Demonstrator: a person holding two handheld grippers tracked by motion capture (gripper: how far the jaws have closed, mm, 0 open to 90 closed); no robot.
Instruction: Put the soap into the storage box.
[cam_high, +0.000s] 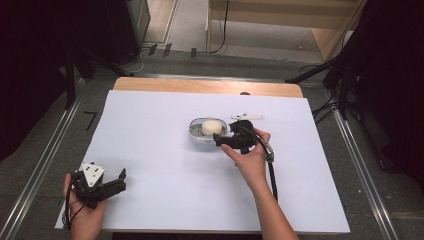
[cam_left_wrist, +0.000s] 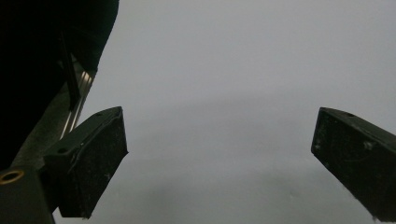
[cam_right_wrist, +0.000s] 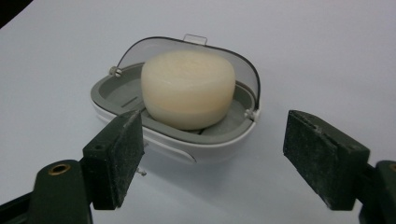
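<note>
1. Cream-coloured and rounded, a bar of soap (cam_right_wrist: 187, 88) sits inside a small oval soap dish with a white shell and grey inner tray (cam_right_wrist: 173, 129), rising well above the rim.
2. The dish's clear hinged lid (cam_right_wrist: 140, 49) stands open behind the soap, with a small clear tab at its top edge.
3. In the high view the same dish (cam_high: 196, 135) lies near the middle of the white-covered worktop (cam_high: 160, 165), with the soap (cam_high: 212, 127) showing as a pale lump.
4. The right tongs (cam_right_wrist: 212, 156) have their jaws wide apart, just short of the dish's near side; the left jaw overlaps the rim, though I cannot tell whether it touches.
5. From above, the right tongs (cam_high: 220, 141) are held in the person's right hand (cam_high: 252, 160), right beside the dish.
6. The left tongs (cam_high: 120, 181) rest at the near left corner of the worktop, held in the left hand (cam_high: 82, 210), well apart from the dish.
7. The left gripper view looks along the left tongs (cam_left_wrist: 219, 154), jaws wide apart, with bare white surface between them.
8. The right gripper view gives the hinge pins and grey tray; the high view shows the wooden far edge (cam_high: 207, 86) of the worktop.
</note>
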